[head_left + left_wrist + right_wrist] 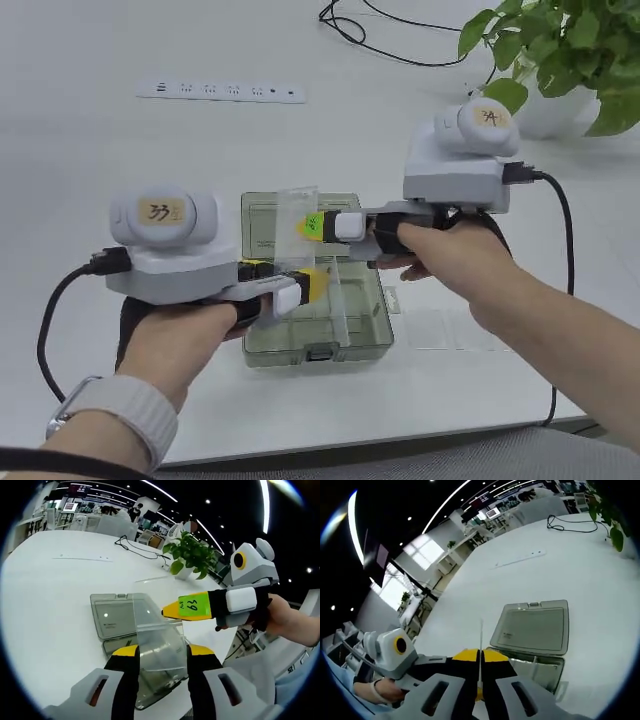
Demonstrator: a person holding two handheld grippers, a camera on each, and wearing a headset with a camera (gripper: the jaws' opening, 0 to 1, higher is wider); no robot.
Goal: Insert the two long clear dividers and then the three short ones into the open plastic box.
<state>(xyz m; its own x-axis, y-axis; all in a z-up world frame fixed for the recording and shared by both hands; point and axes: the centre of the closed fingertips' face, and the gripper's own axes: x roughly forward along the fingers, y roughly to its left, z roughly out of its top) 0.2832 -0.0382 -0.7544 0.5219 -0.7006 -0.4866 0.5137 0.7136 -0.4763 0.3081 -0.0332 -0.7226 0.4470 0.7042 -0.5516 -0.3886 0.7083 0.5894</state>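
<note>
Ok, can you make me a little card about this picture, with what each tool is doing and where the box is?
Open grey-green plastic box: on the white table, lid flat behind it
Left tool: jaws wide, holding the clear plastic divider by its side edges
Right tool: shut on the same divider's thin edge
Divider: upright, above the box
Spare clear plastic pieces: flat on the table, right of the box
Nearby: leafy green plant, white power strip
</note>
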